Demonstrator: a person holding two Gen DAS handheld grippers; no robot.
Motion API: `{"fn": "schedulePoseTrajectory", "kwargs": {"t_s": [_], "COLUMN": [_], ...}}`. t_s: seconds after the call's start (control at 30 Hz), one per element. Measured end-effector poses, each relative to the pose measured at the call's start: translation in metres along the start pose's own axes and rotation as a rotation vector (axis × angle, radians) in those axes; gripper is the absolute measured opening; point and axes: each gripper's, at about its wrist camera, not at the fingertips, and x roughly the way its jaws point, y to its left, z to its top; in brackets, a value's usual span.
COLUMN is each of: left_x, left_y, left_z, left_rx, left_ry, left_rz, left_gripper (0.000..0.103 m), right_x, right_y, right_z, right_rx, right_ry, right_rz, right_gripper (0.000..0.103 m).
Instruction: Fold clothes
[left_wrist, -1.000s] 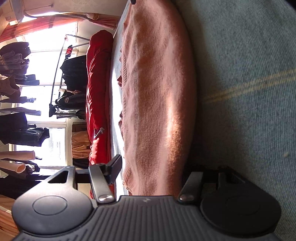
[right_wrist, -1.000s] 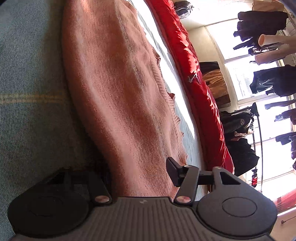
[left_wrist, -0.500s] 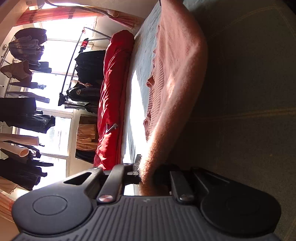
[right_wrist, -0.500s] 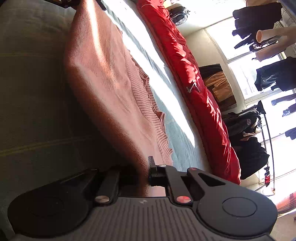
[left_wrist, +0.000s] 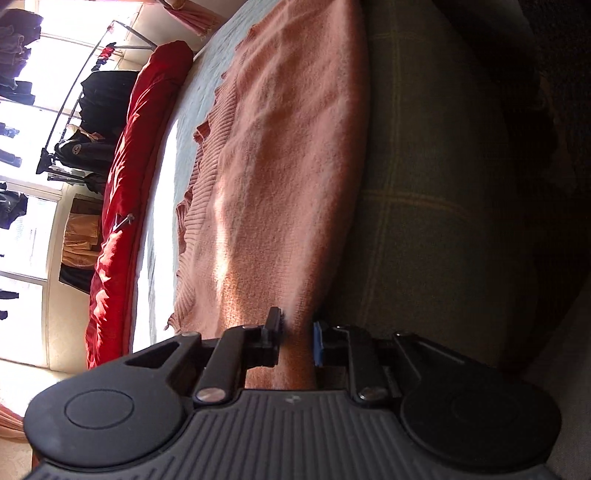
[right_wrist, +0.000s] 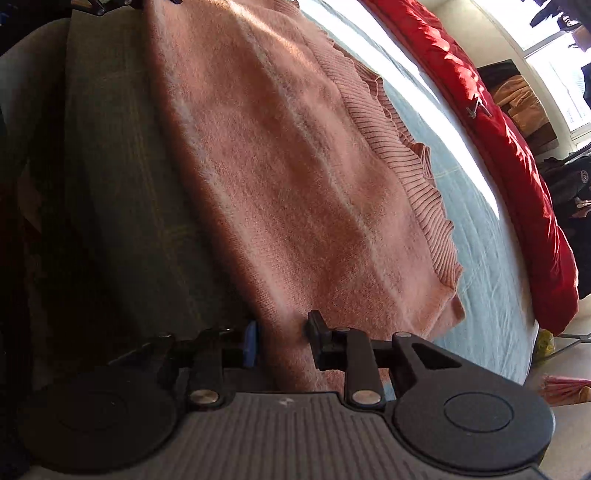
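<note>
Each hand-held gripper, left (left_wrist: 297, 334) and right (right_wrist: 281, 338), is clamped on the near edge of the pink sweater (left_wrist: 280, 166), which stretches away between them across the bed (right_wrist: 480, 240). Beyond its ribbed hem lies a red duvet (left_wrist: 118, 206), with dark clothes on a rack (left_wrist: 88, 122) by the window.

Sweater (left_wrist: 280, 184) lies on the bed (right_wrist: 491, 266) — duvet (right_wrist: 517, 147) along its far edge.

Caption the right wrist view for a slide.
Right tongs pinch the pink sweater's near edge on the bed.
</note>
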Motion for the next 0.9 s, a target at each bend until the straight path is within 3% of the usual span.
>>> {"fn": "schedulePoseTrajectory", "kwargs": {"t_s": [0.1, 0.17, 0.23, 0.27, 0.3, 0.33, 0.4, 0.5, 0.63, 0.77, 0.9], "left_x": [-0.019, -0.03, -0.034, -0.03, -0.026, -0.016, 0.006, 0.037, 0.036, 0.017, 0.018], "left_y": [0.019, 0.041, 0.066, 0.077, 0.089, 0.096, 0.107, 0.102, 0.075, 0.056, 0.058], "left_z": [-0.007, -0.009, -0.009, -0.009, -0.008, -0.01, -0.015, -0.032, -0.068, -0.096, -0.081], "left_rx": [-0.118, -0.215, -0.339, -0.412, -0.485, -0.566, -0.731, -0.928, -1.068, -1.197, -1.167], "left_ry": [0.02, -0.005, -0.053, -0.08, -0.107, -0.118, -0.133, -0.105, -0.062, -0.074, -0.076], "left_rz": [-0.092, -0.105, -0.058, -0.033, -0.008, -0.019, -0.077, -0.168, -0.19, -0.229, -0.232], "left_gripper": [0.02, 0.02, 0.023, 0.028, 0.041, 0.047, 0.047, 0.047, 0.047, 0.049, 0.049], "right_x": [-0.013, -0.026, -0.038, -0.041, -0.043, -0.044, -0.037, -0.014, 0.01, 0.025, 0.017], "right_y": [-0.009, -0.026, -0.047, -0.06, -0.073, -0.08, -0.093, -0.099, -0.086, -0.067, -0.067], "right_z": [-0.014, -0.022, -0.025, -0.025, -0.024, -0.023, -0.016, -0.014, -0.028, -0.059, -0.068], "right_rx": [0.066, 0.167, 0.284, 0.353, 0.424, 0.468, 0.554, 0.665, 0.739, 0.835, 0.908], "right_ry": [0.004, -0.021, -0.077, -0.123, -0.172, -0.209, -0.293, -0.332, -0.295, -0.263, -0.294], "right_rz": [0.039, 0.051, 0.05, 0.05, 0.049, 0.054, 0.081, 0.127, 0.143, 0.186, 0.195], "right_gripper": [0.034, 0.035, 0.043, 0.05, 0.054, 0.055, 0.059, 0.059, 0.063, 0.071, 0.074]}}
